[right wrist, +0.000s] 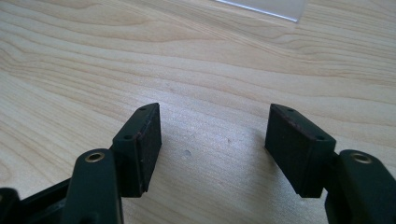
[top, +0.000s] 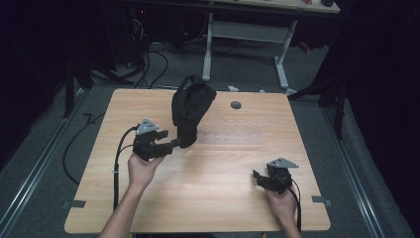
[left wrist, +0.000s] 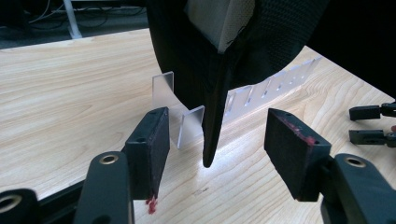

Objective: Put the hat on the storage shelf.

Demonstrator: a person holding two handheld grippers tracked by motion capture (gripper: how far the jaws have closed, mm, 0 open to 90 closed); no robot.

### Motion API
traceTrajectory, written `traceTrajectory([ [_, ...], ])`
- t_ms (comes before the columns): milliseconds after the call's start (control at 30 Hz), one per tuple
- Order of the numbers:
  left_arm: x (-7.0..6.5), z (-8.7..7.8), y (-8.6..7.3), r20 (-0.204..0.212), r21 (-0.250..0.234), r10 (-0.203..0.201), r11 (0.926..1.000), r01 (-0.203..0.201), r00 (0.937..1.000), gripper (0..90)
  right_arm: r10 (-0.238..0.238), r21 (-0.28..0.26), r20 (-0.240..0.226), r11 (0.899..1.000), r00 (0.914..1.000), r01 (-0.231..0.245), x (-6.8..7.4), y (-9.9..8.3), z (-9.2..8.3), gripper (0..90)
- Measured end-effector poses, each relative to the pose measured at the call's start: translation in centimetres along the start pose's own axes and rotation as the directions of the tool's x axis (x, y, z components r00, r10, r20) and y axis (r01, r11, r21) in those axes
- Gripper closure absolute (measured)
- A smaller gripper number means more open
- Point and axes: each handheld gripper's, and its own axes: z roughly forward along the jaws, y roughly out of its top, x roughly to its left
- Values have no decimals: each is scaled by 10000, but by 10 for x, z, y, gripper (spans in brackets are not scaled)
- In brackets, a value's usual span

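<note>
Left gripper sat mid-left over the counter, held by left hand, forearm coming up from bottom edge; jaws spread wide, pointing right. Right gripper low at right w/ right hand behind it, jaws also wide apart, aimed left.

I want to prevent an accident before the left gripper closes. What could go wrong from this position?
1. The left gripper is open around only the narrow lower tip of the black bag; a grip there may slip off.
2. The bag stands tall and seems to lean on the clear slotted rack, so a pull could tip it or drag the rack.
3. The right gripper is open and away from the bag, so it cannot steady it.
</note>
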Motion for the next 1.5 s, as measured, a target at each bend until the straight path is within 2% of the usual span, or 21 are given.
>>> traceTrajectory([
  [833,11,-28,-14,-78,-100,-330,9994,329,9994,399,31,9,-8,10000,10000,-31,0,0,0,364],
  [867,11,-30,-15,-85,-81,-333,9994,333,9994,398,-79,-19,4,10000,10000,79,-1,0,0,364],
  [900,11,-31,-16,-79,-81,-328,9994,327,9994,398,26,9,-8,10000,10000,-26,0,0,0,365],
  [1300,11,-41,-25,-17,-12,-483,9988,483,9988,394,25,7,-3,10000,10000,-25,0,0,0,364],
  [1500,9,-42,-28,-19,135,-408,9991,408,9992,393,56,16,-2,10000,10000,-56,1,0,0,365],
])
